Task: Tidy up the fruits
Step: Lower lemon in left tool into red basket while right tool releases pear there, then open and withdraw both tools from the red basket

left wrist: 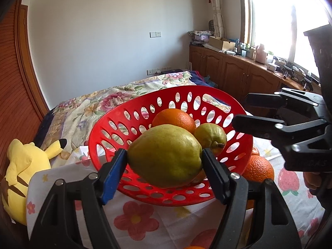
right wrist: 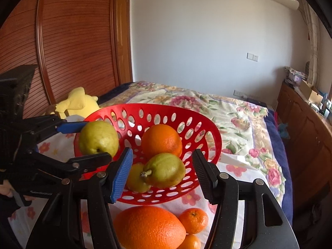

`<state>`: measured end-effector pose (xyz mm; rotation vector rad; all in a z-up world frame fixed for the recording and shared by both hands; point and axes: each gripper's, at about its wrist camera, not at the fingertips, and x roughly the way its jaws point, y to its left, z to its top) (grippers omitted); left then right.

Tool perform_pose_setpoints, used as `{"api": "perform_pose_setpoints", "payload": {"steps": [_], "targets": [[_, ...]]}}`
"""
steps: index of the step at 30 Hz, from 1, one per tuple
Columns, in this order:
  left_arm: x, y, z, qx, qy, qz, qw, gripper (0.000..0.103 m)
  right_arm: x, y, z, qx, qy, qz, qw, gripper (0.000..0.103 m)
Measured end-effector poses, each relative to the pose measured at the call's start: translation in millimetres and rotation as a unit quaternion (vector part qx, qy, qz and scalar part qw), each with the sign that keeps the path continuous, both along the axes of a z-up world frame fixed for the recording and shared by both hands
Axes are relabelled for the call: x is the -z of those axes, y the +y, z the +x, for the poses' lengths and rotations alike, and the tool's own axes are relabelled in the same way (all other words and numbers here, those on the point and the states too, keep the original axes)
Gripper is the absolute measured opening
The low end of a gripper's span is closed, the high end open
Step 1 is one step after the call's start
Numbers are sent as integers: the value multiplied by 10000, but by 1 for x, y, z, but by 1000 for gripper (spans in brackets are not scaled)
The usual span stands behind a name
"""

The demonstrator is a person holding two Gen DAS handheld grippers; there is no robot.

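Observation:
My left gripper point(left wrist: 164, 152) is shut on a large green-yellow pear point(left wrist: 166, 166), held over the near rim of a red perforated basket point(left wrist: 116, 116). In the right wrist view this pear point(right wrist: 98, 138) hangs at the basket's point(right wrist: 155, 106) left rim in the left gripper point(right wrist: 86, 143). The basket holds an orange point(right wrist: 161, 141), a smaller pear point(right wrist: 166, 170) and a yellow fruit point(right wrist: 134, 179). My right gripper point(right wrist: 164, 175) is open and empty in front of the basket; from the left wrist it shows as the right gripper point(left wrist: 240, 111) at the basket's right rim.
On the flowered cloth point(right wrist: 234, 170) before the basket lie a big orange point(right wrist: 149, 228) and two mandarins point(right wrist: 193, 220). A yellow plush toy point(left wrist: 25, 166) sits to the left. Behind is a bed with a floral quilt point(right wrist: 207, 101); wooden cabinets point(left wrist: 234, 70) run along the right.

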<state>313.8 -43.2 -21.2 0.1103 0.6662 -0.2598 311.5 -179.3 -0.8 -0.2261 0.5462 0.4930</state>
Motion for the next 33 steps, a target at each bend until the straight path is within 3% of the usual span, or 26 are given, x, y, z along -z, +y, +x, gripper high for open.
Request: {"api": "perform_pose_setpoints", "payload": {"steps": [10,18,25,33], "targets": [[11,-7,7,-4,289,141,9995,74,2,-7,-12,82,-71,-3,9999,61],[-9,-11,-4,-21,24,79,10000,75,0,-18,-23,198,-52,61,9998,63],[-18,-8,-32,15,-123,-26,9999,77,2,-23,-48,278,-34,136,9995,64],[-7,-1,-80,-28,-169,-84,9998,80,7,-31,-84,494,58,254,9984,64]]}}
